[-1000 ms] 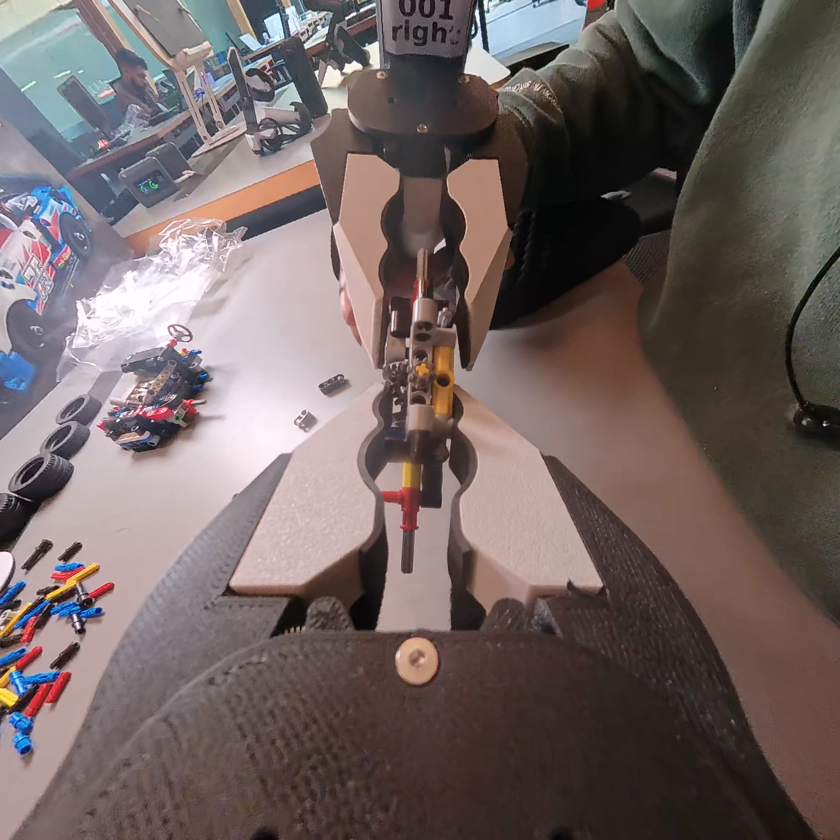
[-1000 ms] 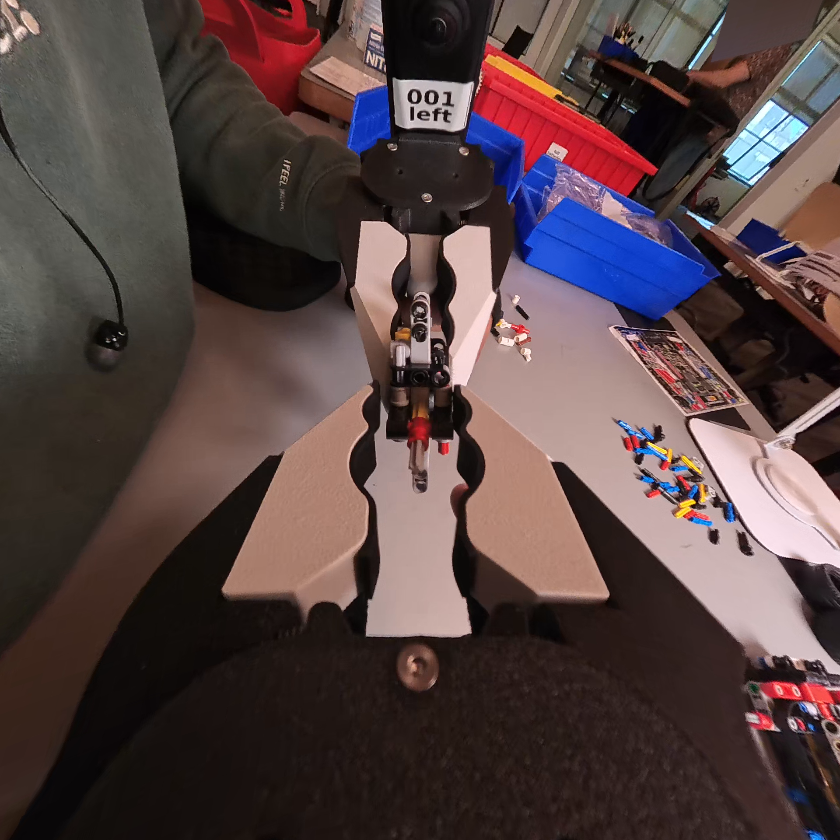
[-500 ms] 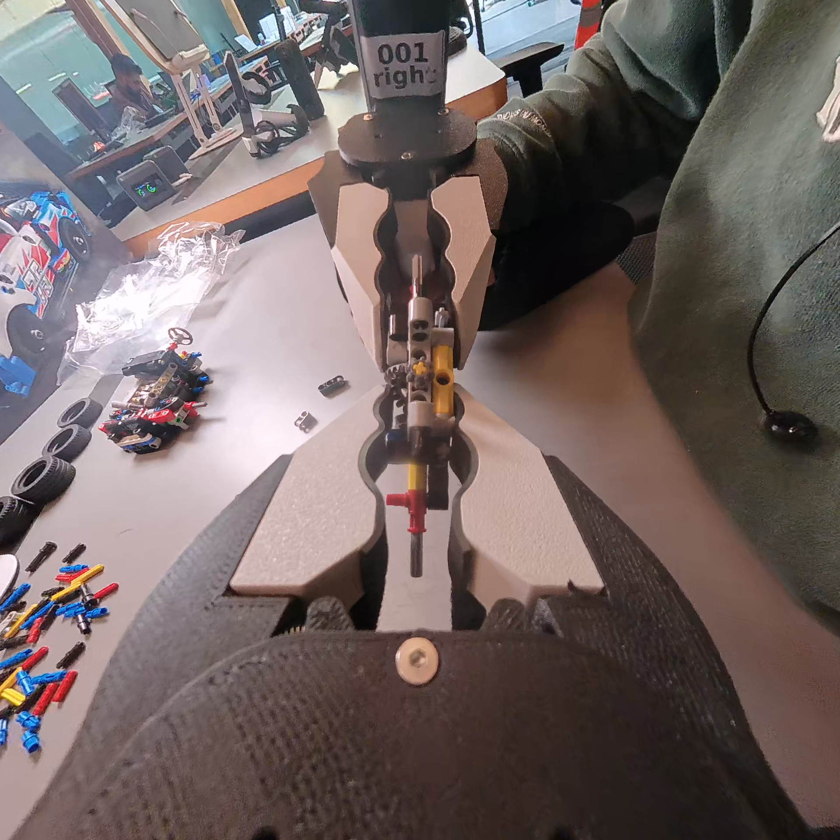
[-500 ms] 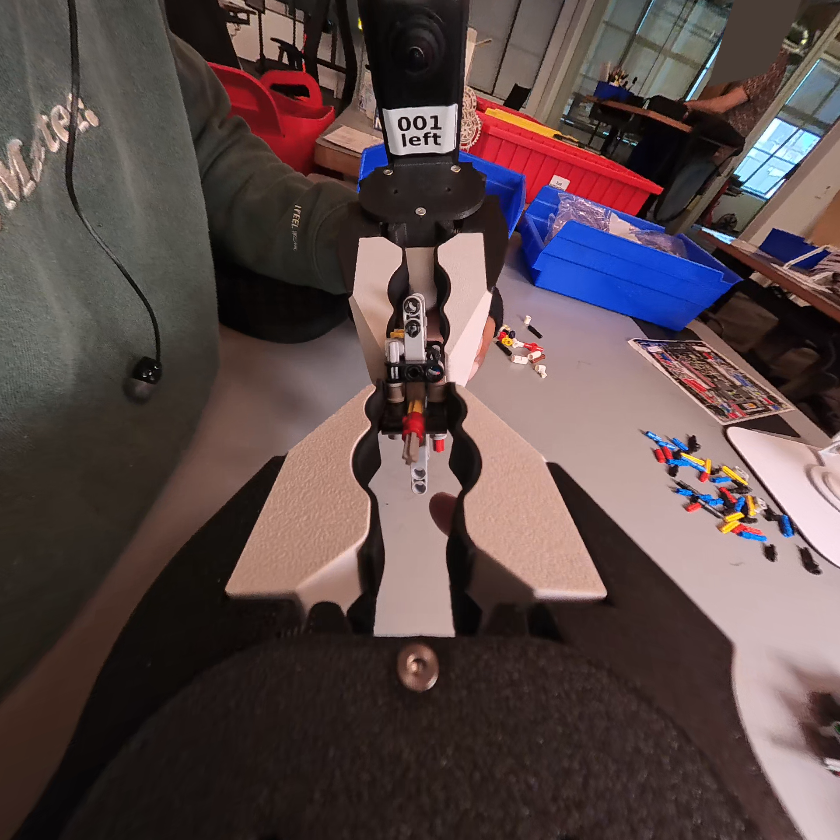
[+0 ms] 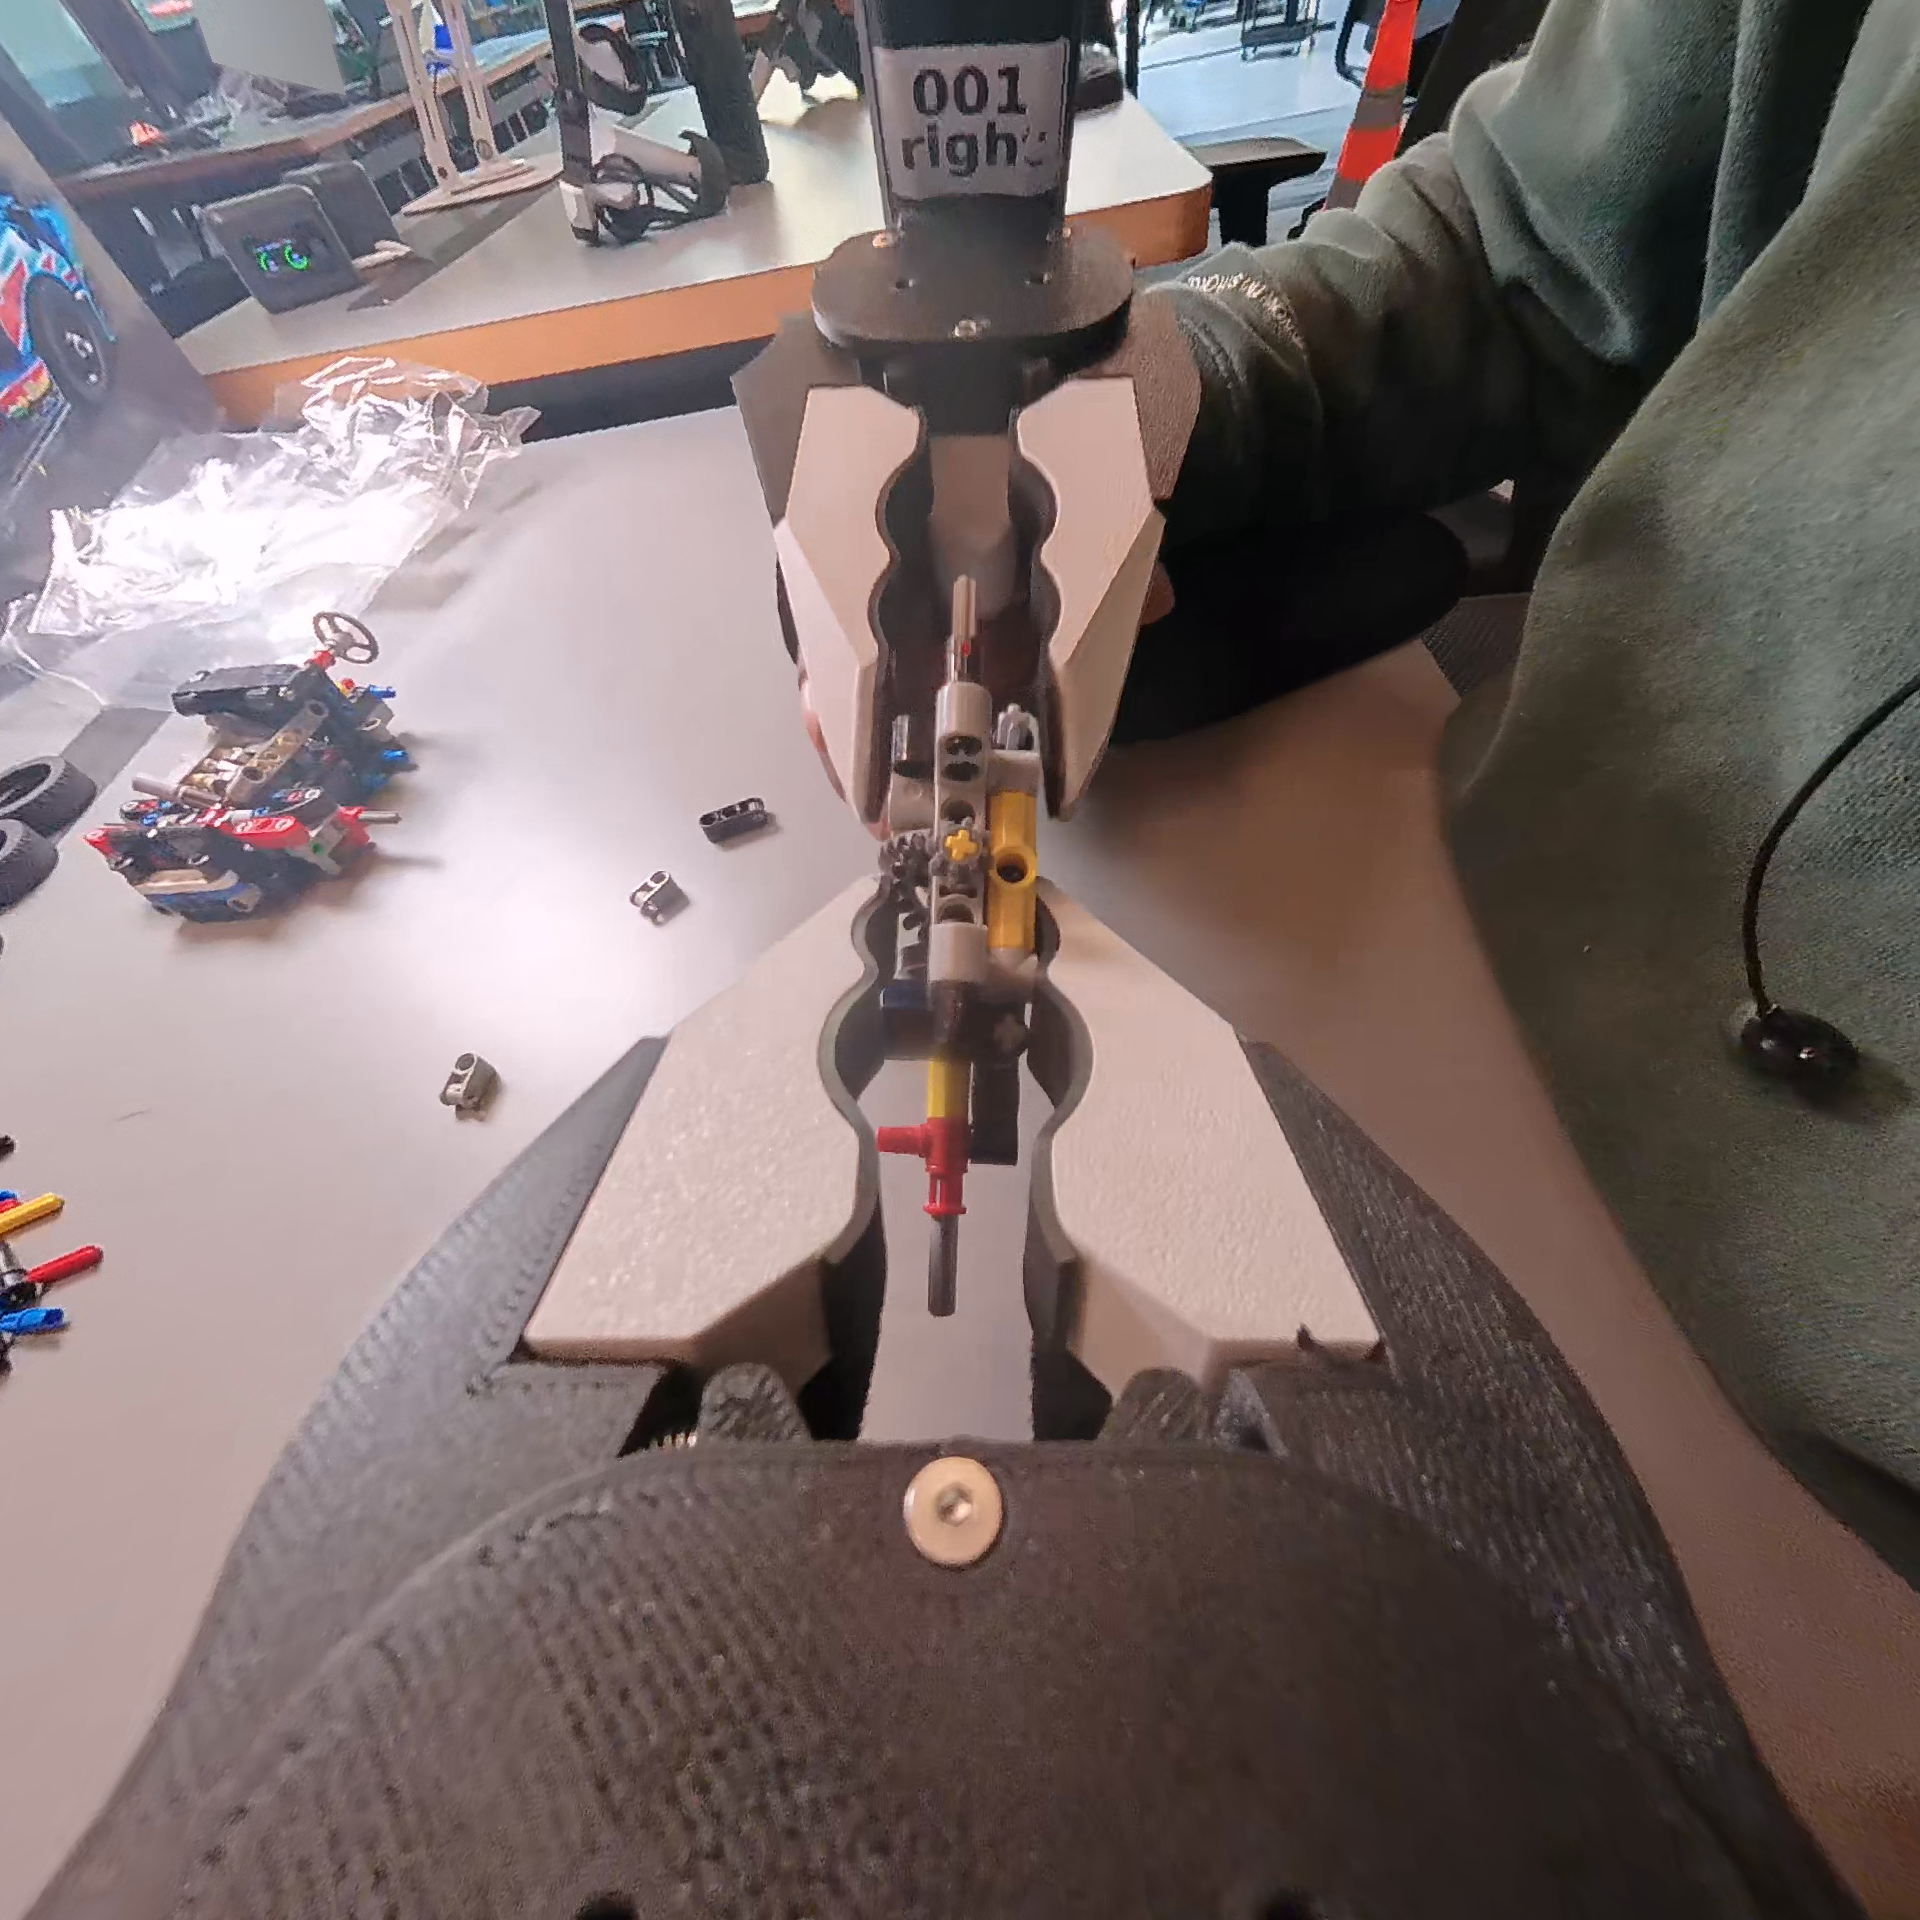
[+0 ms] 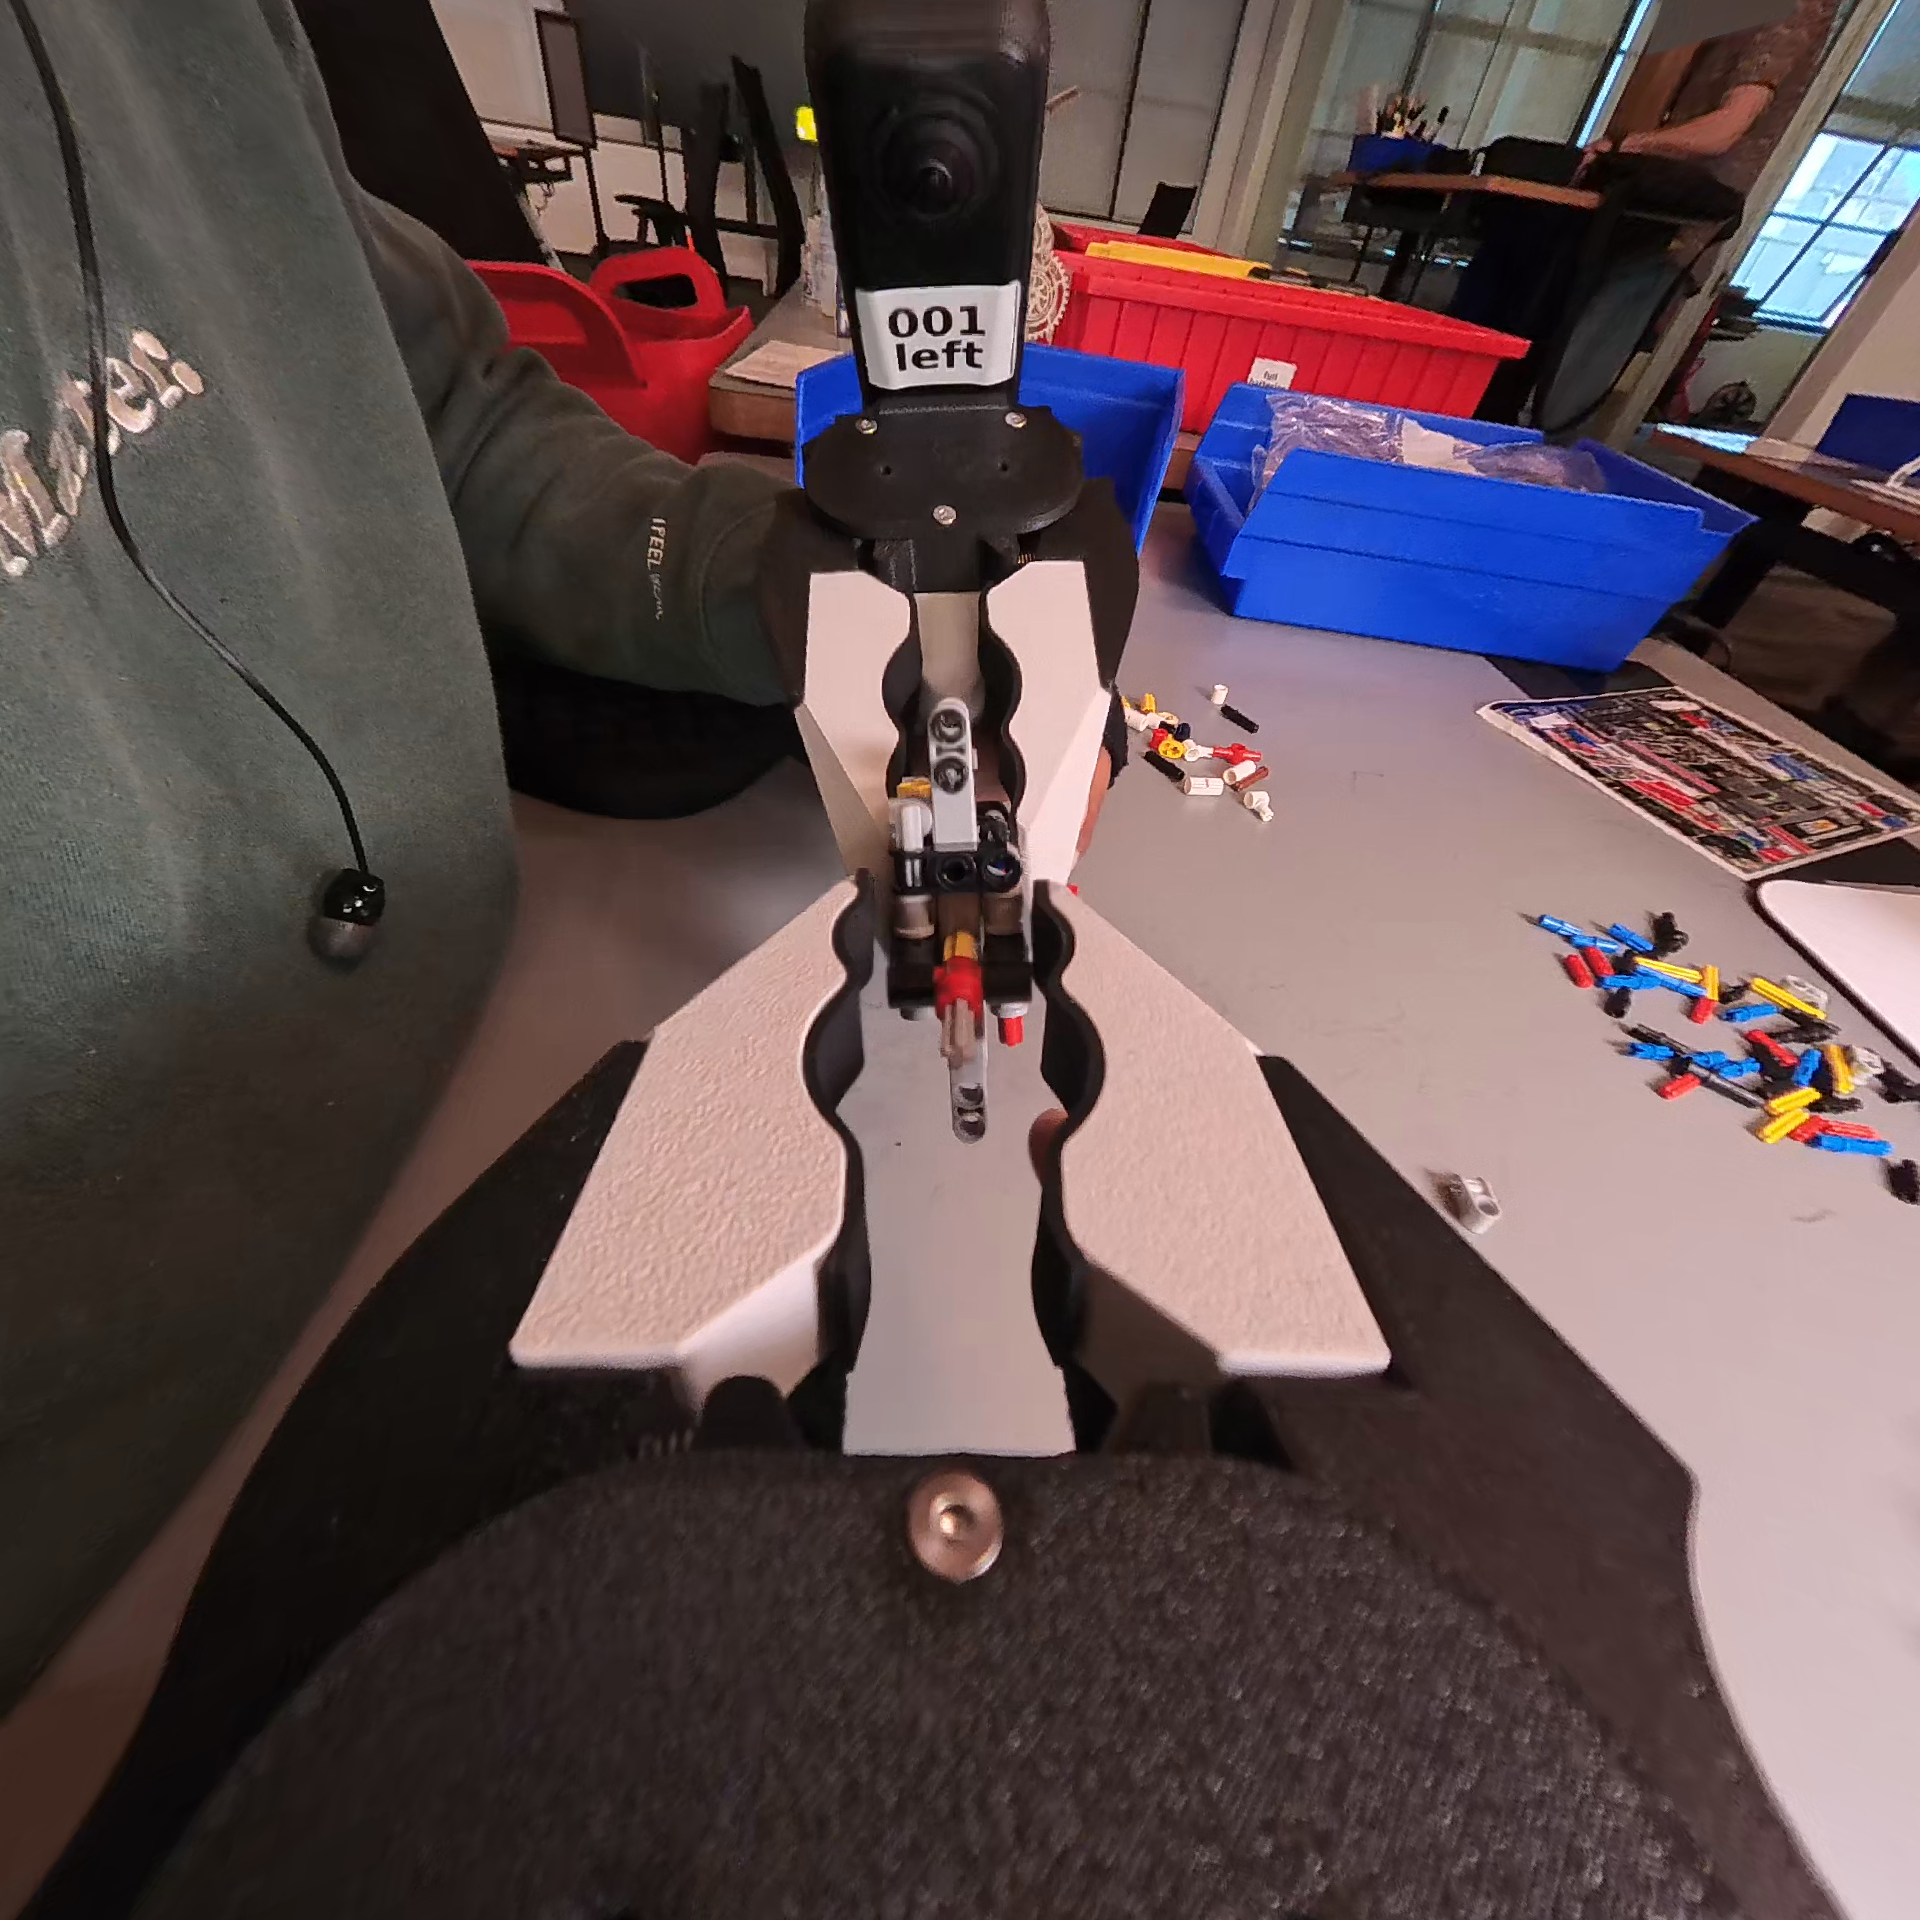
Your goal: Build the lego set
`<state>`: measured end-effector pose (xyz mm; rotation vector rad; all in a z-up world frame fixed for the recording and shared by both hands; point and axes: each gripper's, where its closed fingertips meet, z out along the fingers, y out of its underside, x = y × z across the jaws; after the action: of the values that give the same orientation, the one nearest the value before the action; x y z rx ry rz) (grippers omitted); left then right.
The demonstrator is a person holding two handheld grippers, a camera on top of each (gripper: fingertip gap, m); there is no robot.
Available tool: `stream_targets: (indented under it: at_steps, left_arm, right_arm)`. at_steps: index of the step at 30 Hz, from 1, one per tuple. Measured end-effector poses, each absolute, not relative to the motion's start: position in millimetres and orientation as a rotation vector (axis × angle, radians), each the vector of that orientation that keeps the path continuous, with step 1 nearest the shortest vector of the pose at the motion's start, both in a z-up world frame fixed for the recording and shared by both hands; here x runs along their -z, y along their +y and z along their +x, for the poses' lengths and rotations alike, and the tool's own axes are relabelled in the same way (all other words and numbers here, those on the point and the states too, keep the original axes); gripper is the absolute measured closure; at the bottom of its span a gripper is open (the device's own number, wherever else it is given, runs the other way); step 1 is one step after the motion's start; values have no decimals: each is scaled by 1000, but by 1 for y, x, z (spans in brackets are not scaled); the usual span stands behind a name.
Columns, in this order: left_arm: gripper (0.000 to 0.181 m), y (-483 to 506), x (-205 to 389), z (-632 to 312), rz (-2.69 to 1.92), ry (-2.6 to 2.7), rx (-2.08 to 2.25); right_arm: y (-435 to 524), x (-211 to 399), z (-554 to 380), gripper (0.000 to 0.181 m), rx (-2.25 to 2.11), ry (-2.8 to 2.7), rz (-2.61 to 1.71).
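I have the small grey, black and yellow Lego Technic sub-assembly [image 5: 961, 883] pinched from both ends, held up over the grey tabletop [image 5: 312, 1039] right in front of my chest. My left gripper [image 5: 951, 997] is clamped on its near end, where the black block sits between my white fingertips [image 5: 769, 1049], and a yellow-and-grey axle with a red connector [image 5: 940, 1153] runs back toward me through the gap. Straight ahead, nose to nose with it, my right gripper [image 6: 961, 935] is closed on the opposite end, with a thin grey perforated beam [image 6: 968, 1081] poking back between its fingers. This thing is light and rigid plastic, but I judge it fragile at the joints — pins and axles are only friction-fitted, so a twist or a squeeze on the protruding axle could pop a piece loose. The blocky black and grey beams are the safe places to grip; the thin axle, the small gear and the red connector are not. The smooth plastic may slip against my hard fingers if I pull rather than push. Off to my left gripper's left lie the partly built red, blue and black car chassis [image 5: 249, 800], loose black tyres [image 5: 42, 790] and crumpled clear bags [image 5: 260, 499]; to my right gripper's right — a scatter of blue, red and yellow pins [image 6: 1745, 1060] and the printed instruction booklet [image 6: 1704, 774].
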<state>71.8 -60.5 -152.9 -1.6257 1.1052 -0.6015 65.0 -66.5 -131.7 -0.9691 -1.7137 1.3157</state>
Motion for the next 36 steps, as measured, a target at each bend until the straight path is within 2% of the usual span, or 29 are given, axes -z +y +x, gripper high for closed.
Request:
stream_targets:
  at_steps: [5, 8, 14, 30, 36]
  left_arm:
    - [161, -60, 154, 70, -1638, 1106, 591]
    - [162, -62, 155, 72, -1636, 1125, 578]
    - [162, -64, 150, 74, -1597, 1158, 525]
    - [160, -65, 161, 78, -1572, 1201, 516]
    - [150, -59, 167, 71, -1622, 1151, 540]
  right_arm:
    - [-64, 137, 67, 149, -1257, -1752, -970]
    - [-66, 138, 65, 156, -1208, -1765, -953]
    - [-70, 135, 67, 156, -1139, -1787, -885]
    - [-71, 146, 70, 156, -1217, -1845, -966]
    - [-65, 156, 65, 156, -1126, -1897, -1025]
